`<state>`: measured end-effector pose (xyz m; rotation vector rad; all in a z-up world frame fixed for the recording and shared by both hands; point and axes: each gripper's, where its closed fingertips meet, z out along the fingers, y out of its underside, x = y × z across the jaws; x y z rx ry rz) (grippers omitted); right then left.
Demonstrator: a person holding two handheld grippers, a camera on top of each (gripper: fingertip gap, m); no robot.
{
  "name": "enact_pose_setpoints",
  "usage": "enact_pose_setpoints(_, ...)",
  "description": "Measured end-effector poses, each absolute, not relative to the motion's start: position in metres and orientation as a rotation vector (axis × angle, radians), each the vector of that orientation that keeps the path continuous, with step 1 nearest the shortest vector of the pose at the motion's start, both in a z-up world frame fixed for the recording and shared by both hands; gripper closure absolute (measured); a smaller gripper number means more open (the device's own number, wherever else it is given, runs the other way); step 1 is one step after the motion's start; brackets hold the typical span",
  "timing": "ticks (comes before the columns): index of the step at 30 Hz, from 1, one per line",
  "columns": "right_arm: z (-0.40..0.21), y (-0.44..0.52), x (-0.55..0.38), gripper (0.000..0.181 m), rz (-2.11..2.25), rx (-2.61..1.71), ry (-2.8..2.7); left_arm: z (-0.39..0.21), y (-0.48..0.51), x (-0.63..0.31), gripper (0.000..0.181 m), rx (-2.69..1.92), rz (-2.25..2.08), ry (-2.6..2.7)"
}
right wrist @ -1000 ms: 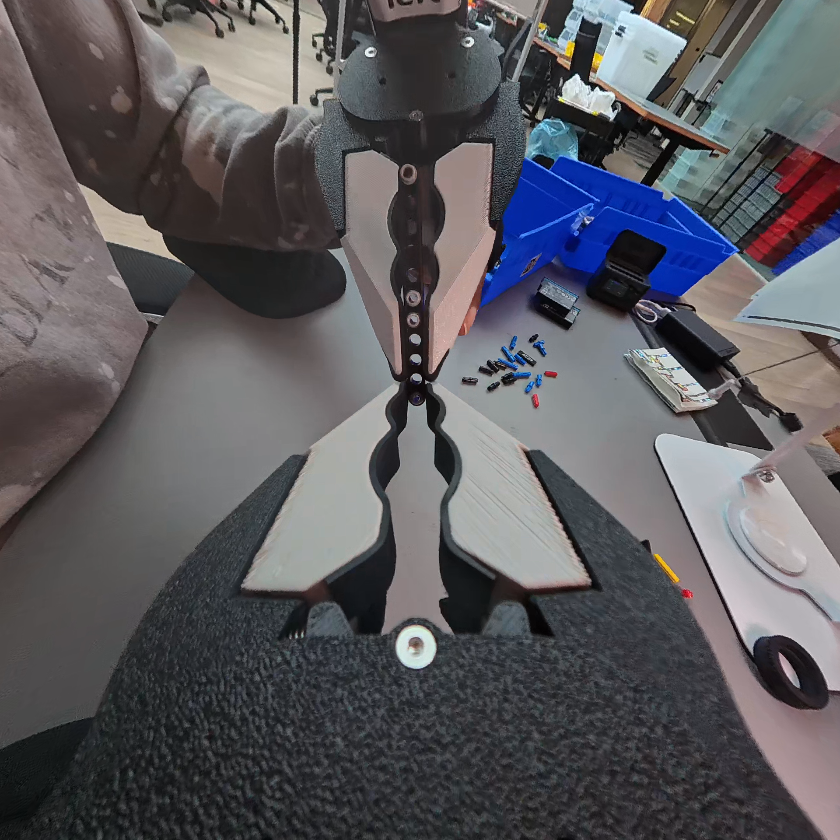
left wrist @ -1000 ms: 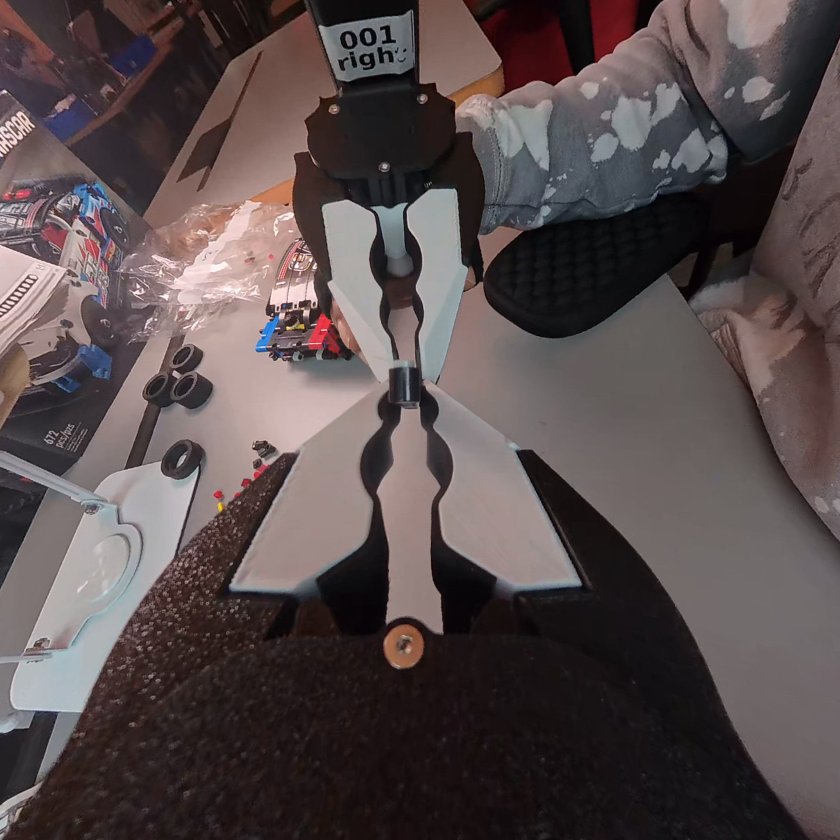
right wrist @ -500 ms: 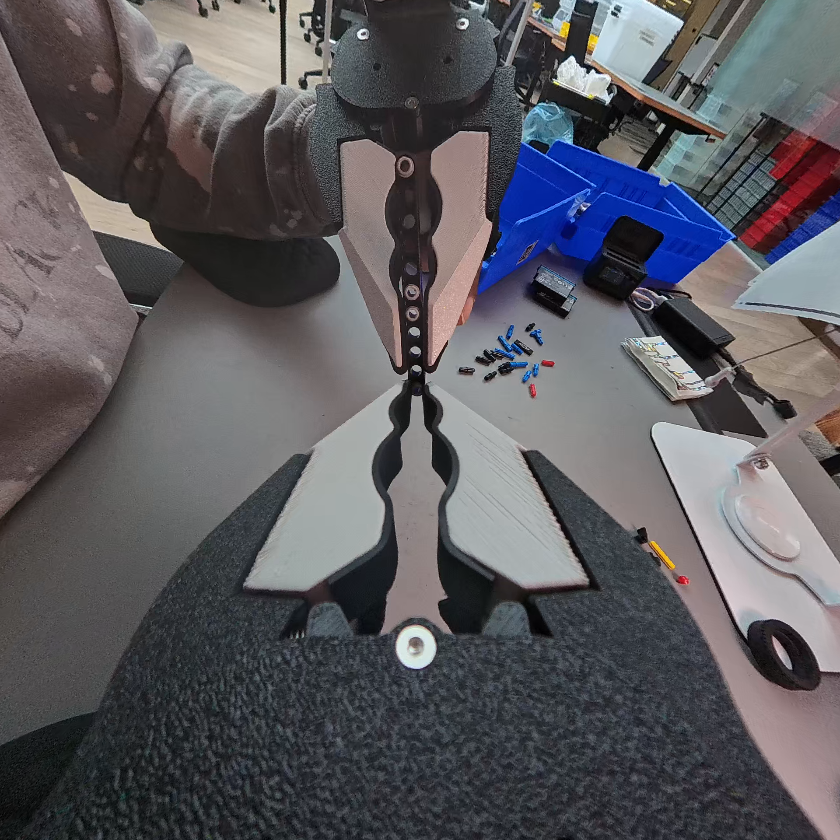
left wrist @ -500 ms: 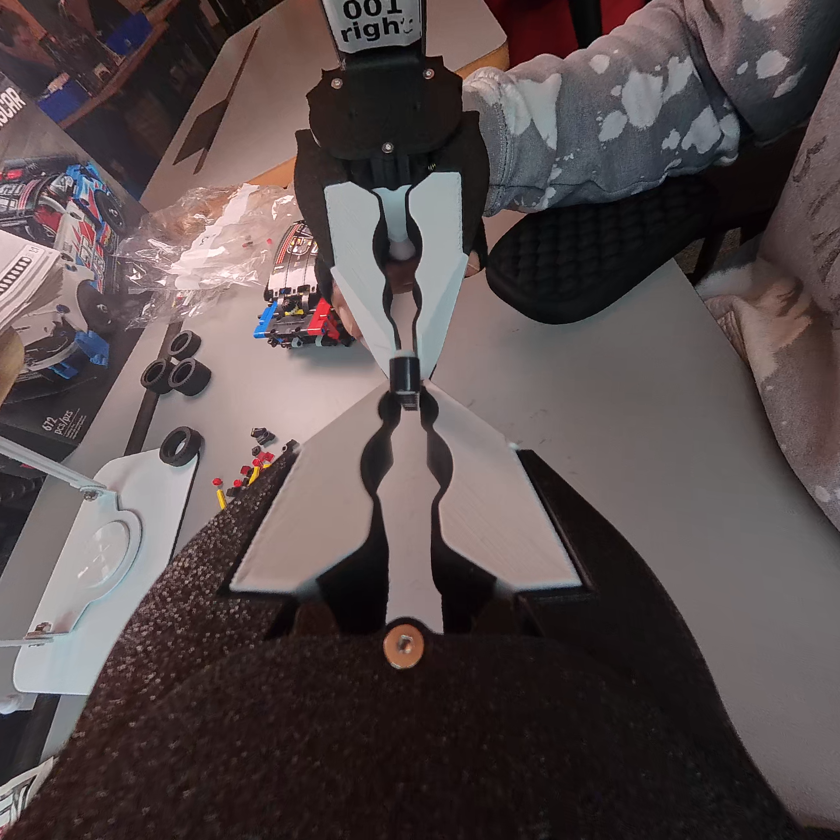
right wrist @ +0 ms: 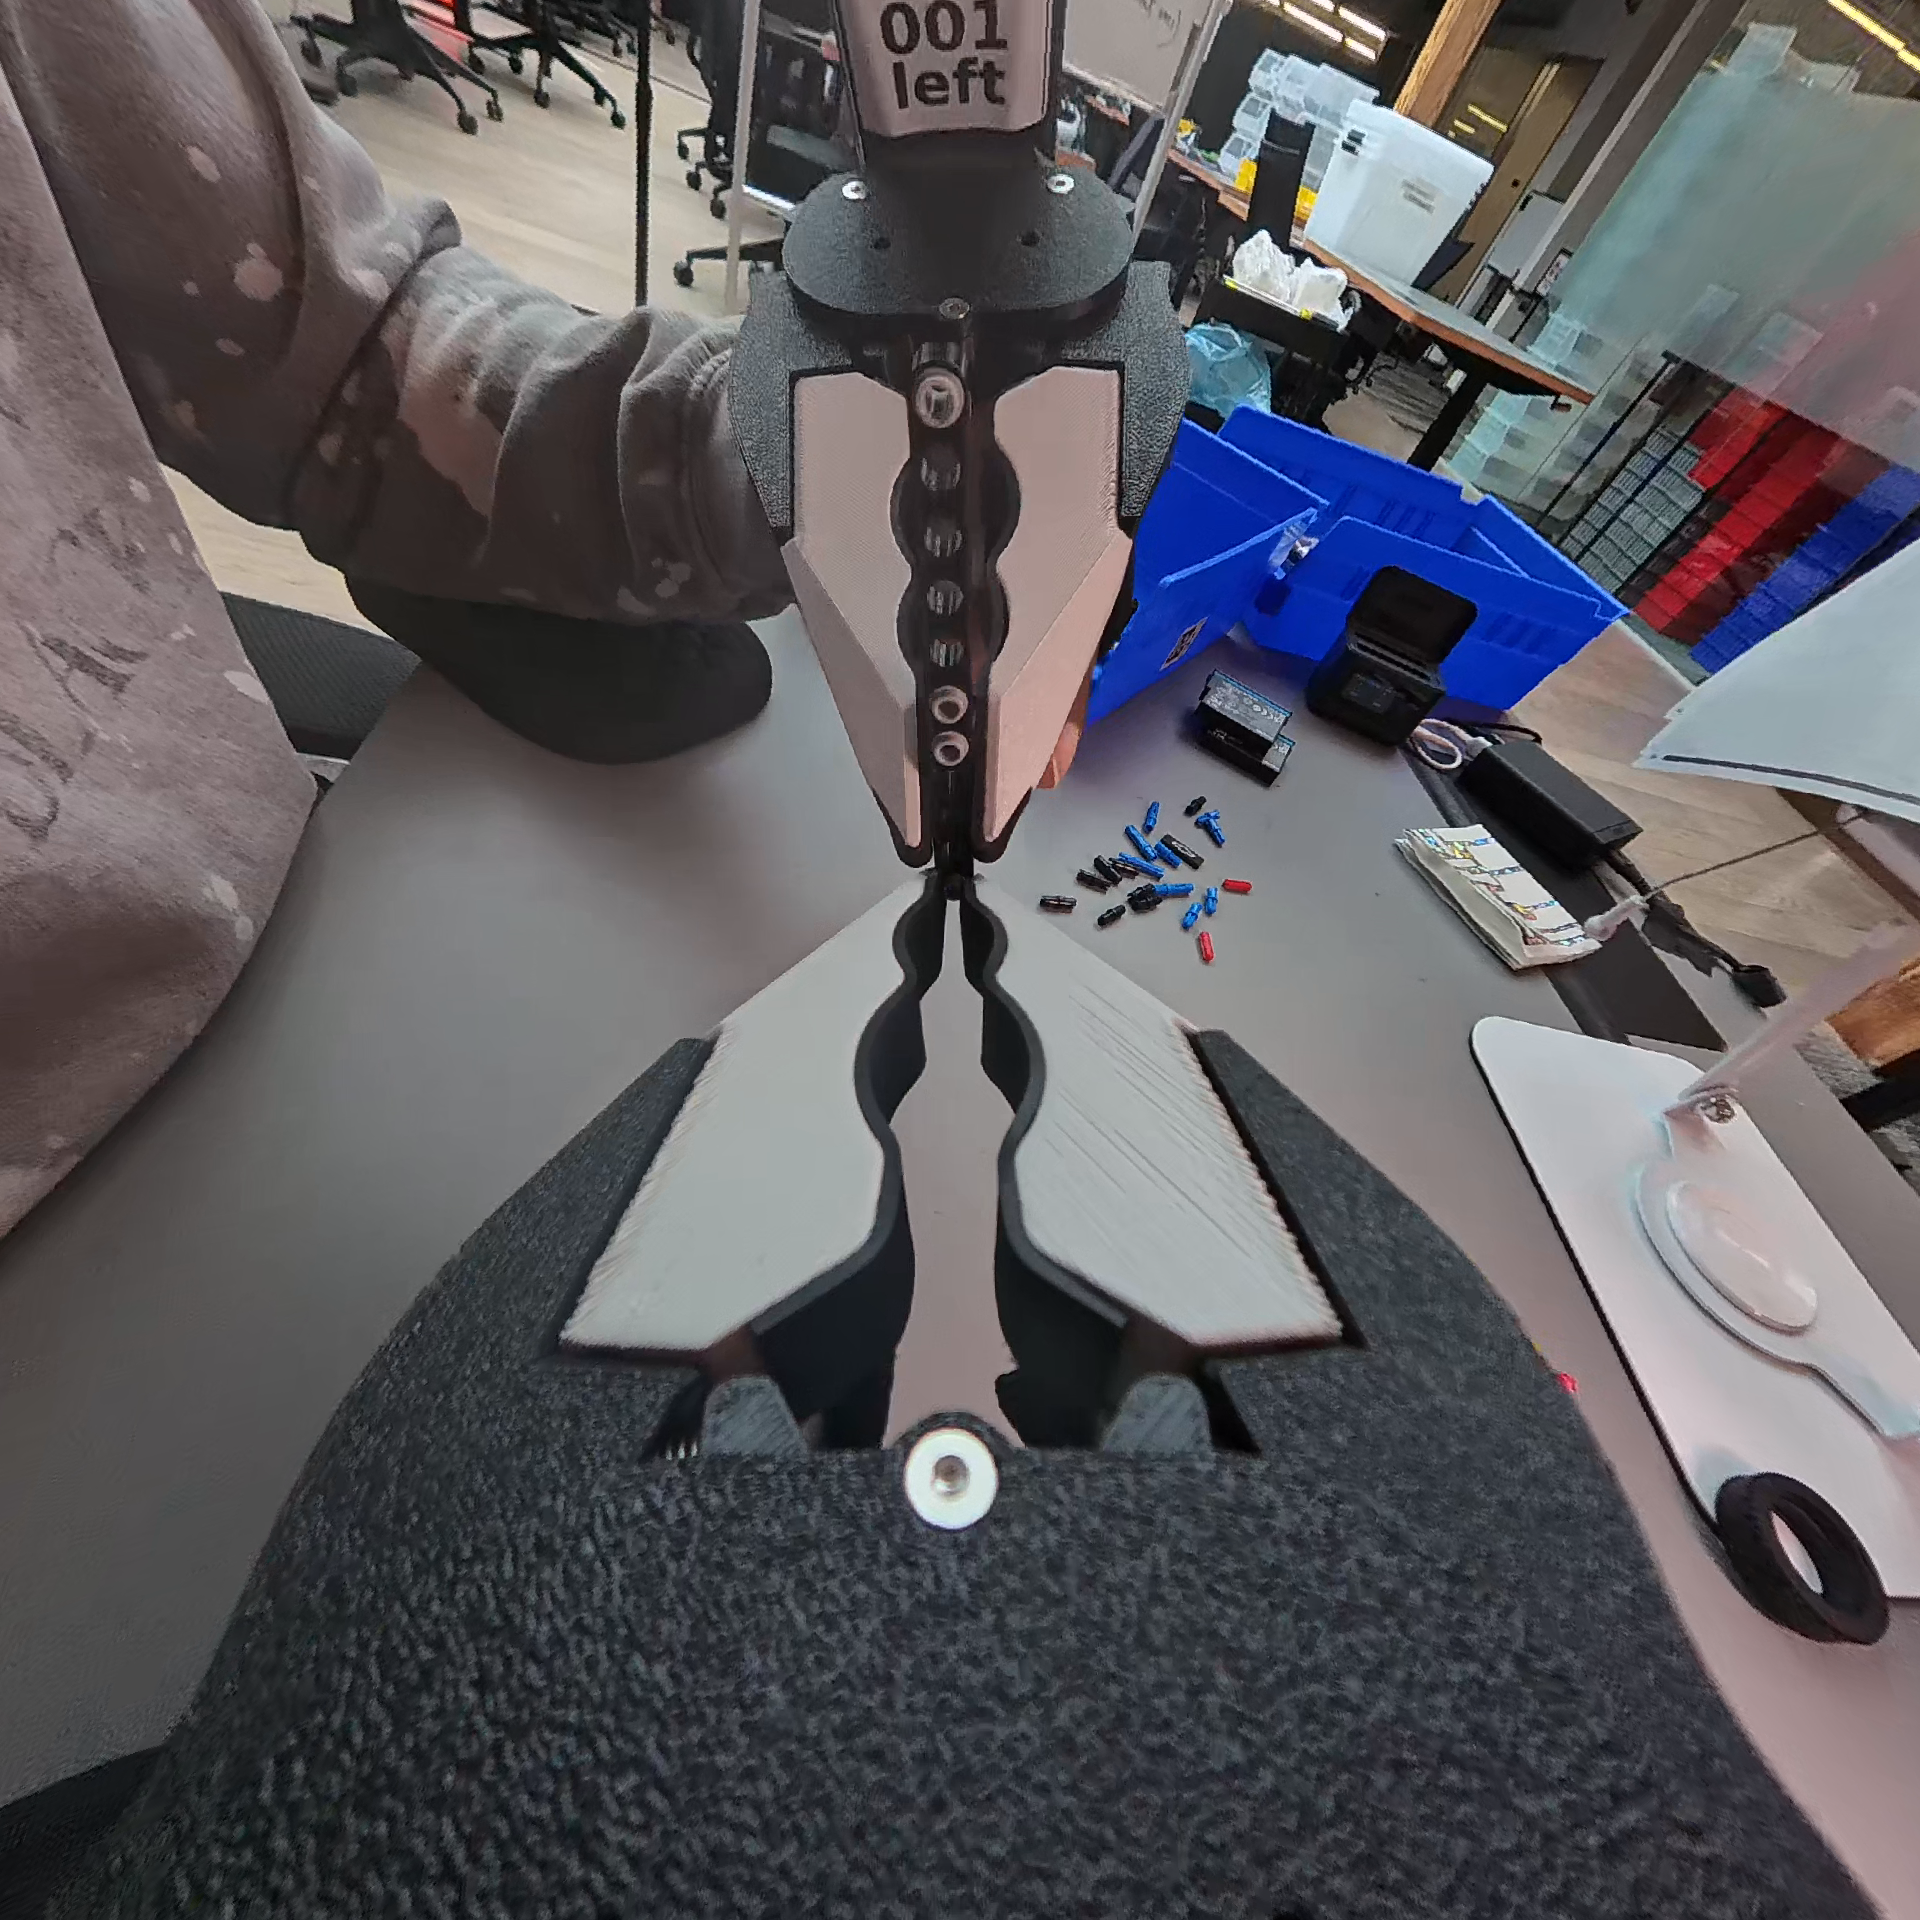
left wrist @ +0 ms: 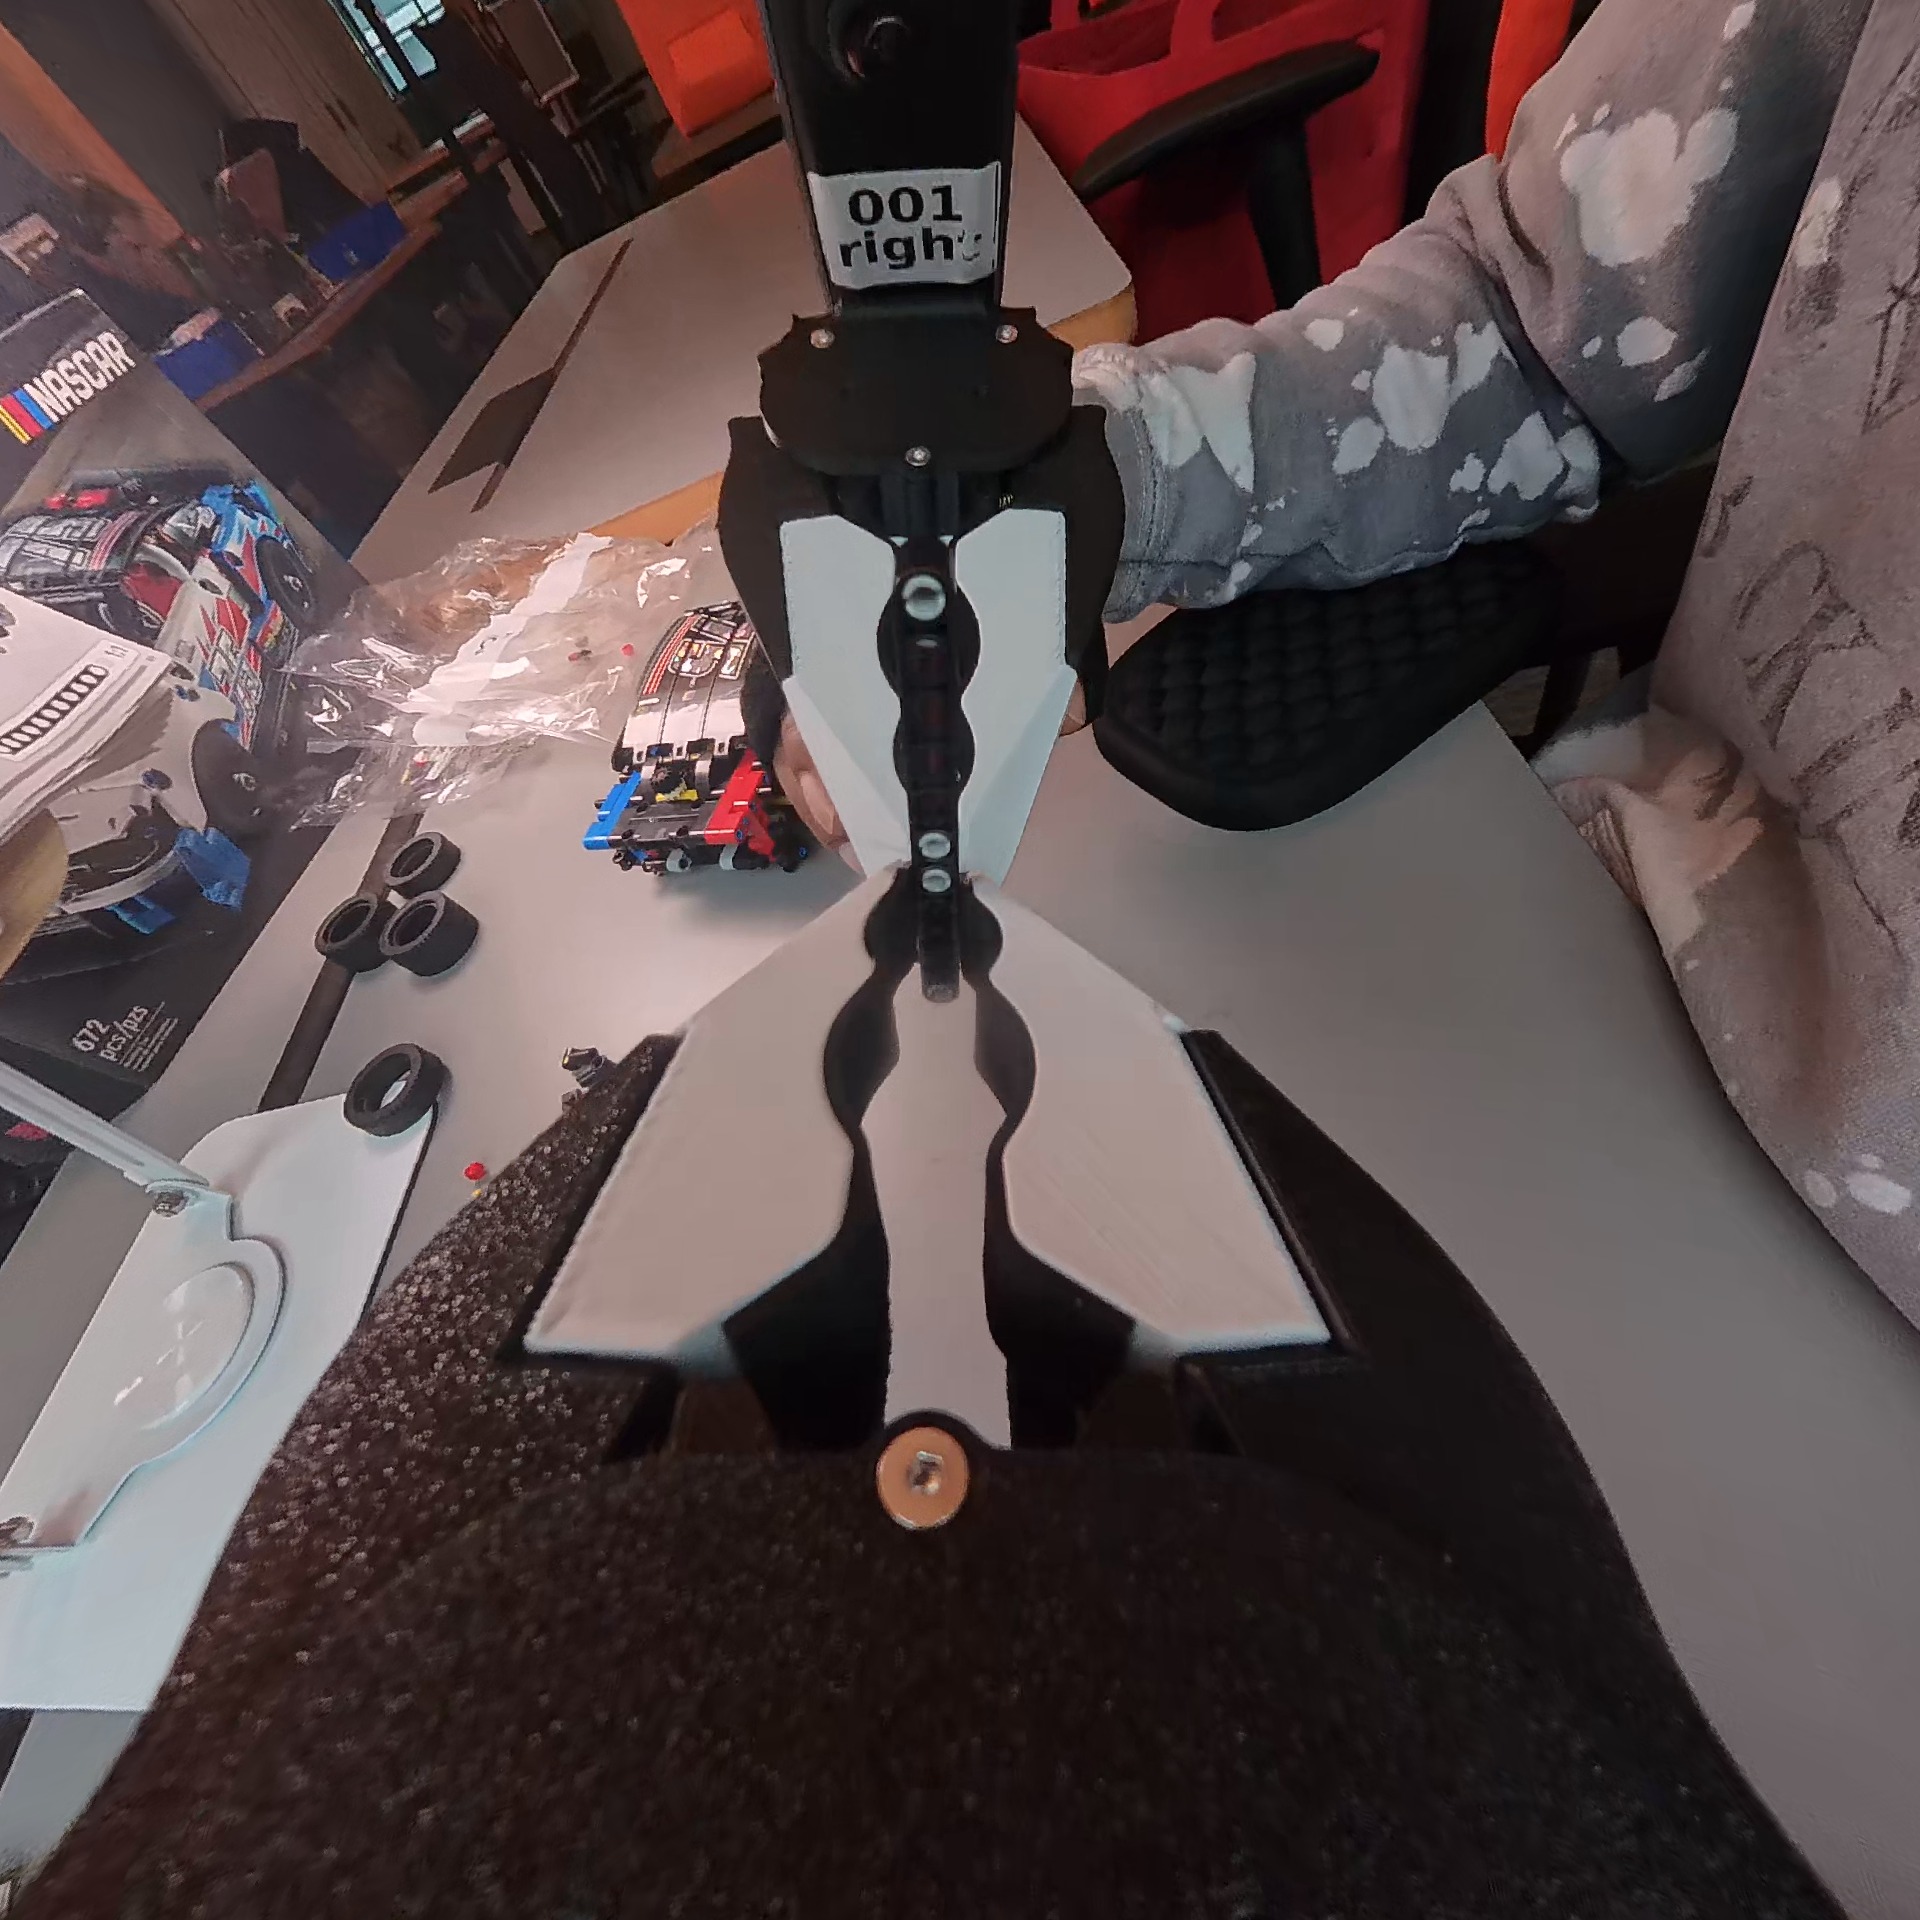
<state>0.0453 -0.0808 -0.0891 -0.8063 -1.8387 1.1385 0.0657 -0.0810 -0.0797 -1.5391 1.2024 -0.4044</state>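
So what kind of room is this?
Probably a shared office or workshop: black rolling office chairs on a wood floor, long desks with clear plastic storage boxes, and blue plastic bins on the grey table.

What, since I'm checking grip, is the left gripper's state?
Shut: the left gripper pinches the black beam at its near end.

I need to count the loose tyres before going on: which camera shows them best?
The left wrist view: three tyres clustered beside the box and a fourth at the white plate's corner, all unobstructed. The right wrist view shows only one tyre, lying at the white plate's edge.
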Motion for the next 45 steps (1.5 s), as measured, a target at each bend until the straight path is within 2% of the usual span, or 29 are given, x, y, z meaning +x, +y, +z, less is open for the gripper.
enact_pose_setpoints(7,-0.079,-0.073,0.049,0.181,1.179,-0.811,-1.786,-0.074,-0.081,0.058,0.176,-1.53,-0.426,1.157)
enact_pose_setpoints(12,-0.039,-0.067,0.058,0.181,1.329,-0.809,-1.598,-0.081,-0.078,0.052,0.176,-1.567,-0.464,1.12)
enact_pose_setpoints(13,-0.035,-0.074,0.058,0.173,1.357,-0.795,-1.601,-0.082,-0.077,0.054,0.176,-1.567,-0.473,1.116)
enact_pose_setpoints(15,-0.039,-0.086,0.055,0.166,1.373,-0.783,-1.636,-0.083,-0.076,0.057,0.176,-1.565,-0.485,1.114)
enact_pose_setpoints(19,-0.049,-0.088,0.049,0.174,1.354,-0.799,-1.657,-0.081,-0.078,0.06,0.176,-1.555,-0.495,1.111)
enact_pose_setpoints(33,-0.063,-0.092,0.047,0.175,1.32,-0.795,-1.726,-0.089,-0.083,0.066,0.176,-1.58,-0.499,1.167)
enact_pose_setpoints(45,-0.087,-0.09,0.05,0.177,1.092,-0.777,-1.904,-0.114,-0.084,0.064,0.176,-1.678,-0.449,1.257)
